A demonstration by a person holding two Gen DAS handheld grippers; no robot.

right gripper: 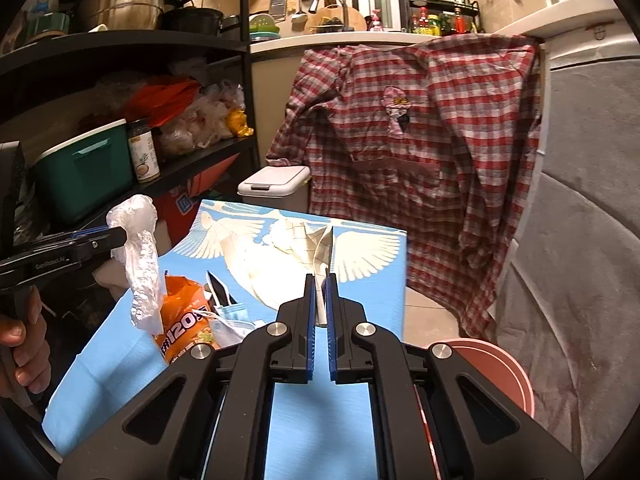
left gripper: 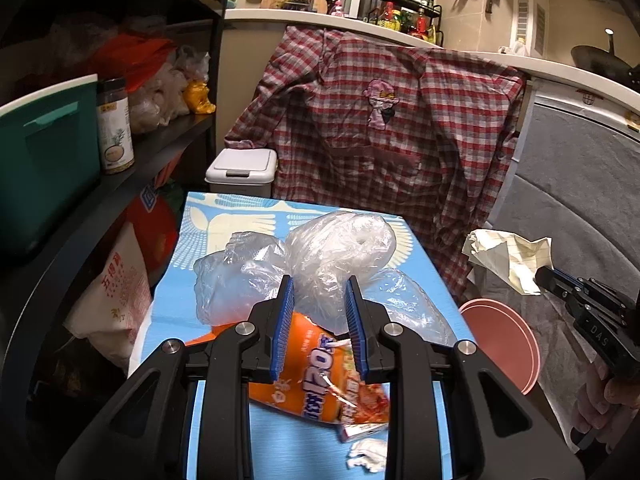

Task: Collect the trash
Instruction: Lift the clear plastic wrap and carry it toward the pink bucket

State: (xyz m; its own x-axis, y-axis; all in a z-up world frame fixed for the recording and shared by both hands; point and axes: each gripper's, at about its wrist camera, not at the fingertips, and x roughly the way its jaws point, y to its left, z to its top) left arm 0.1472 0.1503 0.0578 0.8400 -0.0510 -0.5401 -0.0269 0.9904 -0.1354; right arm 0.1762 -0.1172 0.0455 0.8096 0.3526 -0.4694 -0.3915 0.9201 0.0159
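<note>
left tool (left gripper: 320,292) clamped clear plastic bag (left gripper: 336,252) | right tool (right gripper: 320,288) pinched crumpled paper (right gripper: 280,264) | both above blue surface (right gripper: 120,368)

A crumpled clear plastic bag (left gripper: 320,264) is pinched between the left jaws and bulges beyond their tips. A crumpled cream gridded paper (right gripper: 296,264) is clamped in the right jaws. Below the left jaws lies an orange snack wrapper (left gripper: 320,376).

plaid shirt (left gripper: 384,120), green cooler (right gripper: 86,170), spice jar (left gripper: 115,128)
</note>
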